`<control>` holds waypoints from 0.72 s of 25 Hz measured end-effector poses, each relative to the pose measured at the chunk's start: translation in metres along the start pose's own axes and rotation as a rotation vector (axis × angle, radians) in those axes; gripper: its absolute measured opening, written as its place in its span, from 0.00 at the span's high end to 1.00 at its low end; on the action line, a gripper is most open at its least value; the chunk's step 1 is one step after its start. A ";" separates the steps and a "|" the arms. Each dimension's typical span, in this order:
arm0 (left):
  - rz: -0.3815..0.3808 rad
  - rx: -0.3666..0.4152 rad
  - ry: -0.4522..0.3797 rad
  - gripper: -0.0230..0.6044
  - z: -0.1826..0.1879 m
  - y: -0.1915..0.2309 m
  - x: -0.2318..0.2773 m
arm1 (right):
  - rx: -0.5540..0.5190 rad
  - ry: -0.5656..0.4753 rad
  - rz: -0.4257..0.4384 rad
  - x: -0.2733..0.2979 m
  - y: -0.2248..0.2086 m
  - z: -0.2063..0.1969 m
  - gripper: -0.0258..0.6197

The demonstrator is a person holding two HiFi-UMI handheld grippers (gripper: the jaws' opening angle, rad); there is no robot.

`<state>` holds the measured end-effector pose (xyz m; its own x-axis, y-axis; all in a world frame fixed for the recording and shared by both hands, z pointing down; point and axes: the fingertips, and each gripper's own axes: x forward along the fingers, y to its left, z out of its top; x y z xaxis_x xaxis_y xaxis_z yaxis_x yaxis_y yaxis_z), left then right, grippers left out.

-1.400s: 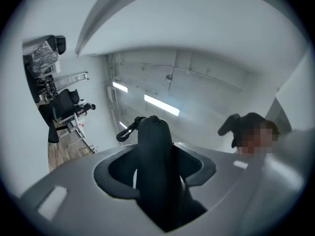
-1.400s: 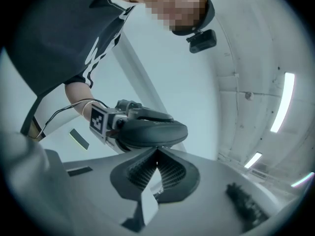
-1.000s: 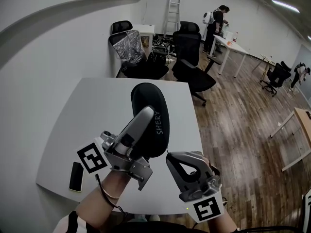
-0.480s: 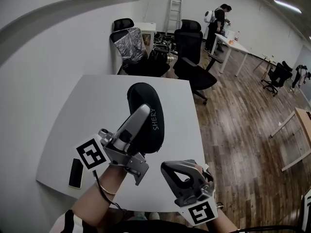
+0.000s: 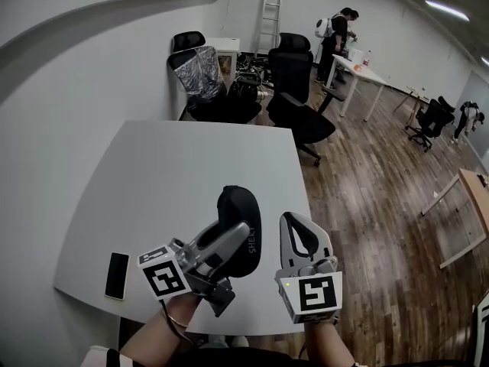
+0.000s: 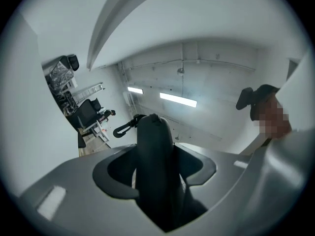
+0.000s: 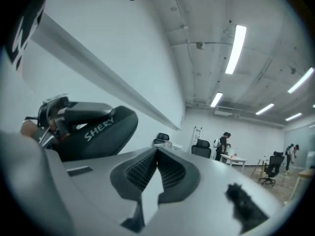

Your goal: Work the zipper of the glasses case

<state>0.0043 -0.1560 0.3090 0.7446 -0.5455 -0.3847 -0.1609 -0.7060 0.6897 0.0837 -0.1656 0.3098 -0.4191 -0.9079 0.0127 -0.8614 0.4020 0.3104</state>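
Across the back of the room, past the white table (image 5: 153, 167), a cluster of black office chairs (image 5: 302, 90) stands on the wooden floor (image 5: 382, 205). One chair (image 5: 200, 71) by the wall is draped in something silvery. A ladder (image 5: 269, 17) leans against the far wall, and a person with a backpack (image 5: 336, 33) stands at a long white desk (image 5: 367, 75). On the table itself a dark phone (image 5: 117, 275) lies flat near the front left corner, well apart from both tools.

Over the near right part of the table the left gripper (image 5: 229, 235) has its jaws clamped on the glasses case (image 5: 243, 220), one on each broad face. Its upper jaw lies across the case and hides part of the face from the head view. Whether the case touches the tabletop cannot be told. The right gripper (image 5: 296, 222) sits just beside the case on its right. Its ribbed pads are pressed together with nothing between them.

The case is a black, rounded oblong shell. It is turned on edge, so the left gripper view sees it as a narrow dark ridge rising between the jaws. White lettering, SHERY, runs along its side. A dark snap hook (image 6: 125, 127) sticks out beside its far end. The zipper's pull cannot be made out.
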 end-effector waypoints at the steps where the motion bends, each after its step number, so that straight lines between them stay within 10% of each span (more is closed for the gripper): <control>1: -0.002 -0.041 0.006 0.58 -0.009 0.004 -0.004 | 0.014 -0.014 -0.005 -0.001 0.002 -0.001 0.96; 4: 0.028 -0.095 0.032 0.58 -0.027 0.014 -0.013 | 0.001 -0.026 -0.004 -0.002 0.009 -0.002 0.96; 18: 0.204 0.115 0.087 0.58 -0.051 0.027 -0.039 | 0.092 0.000 -0.003 0.000 0.021 -0.021 0.96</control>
<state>0.0040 -0.1307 0.3734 0.7415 -0.6444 -0.1870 -0.3826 -0.6350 0.6712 0.0717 -0.1593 0.3364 -0.4161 -0.9093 0.0121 -0.8855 0.4081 0.2222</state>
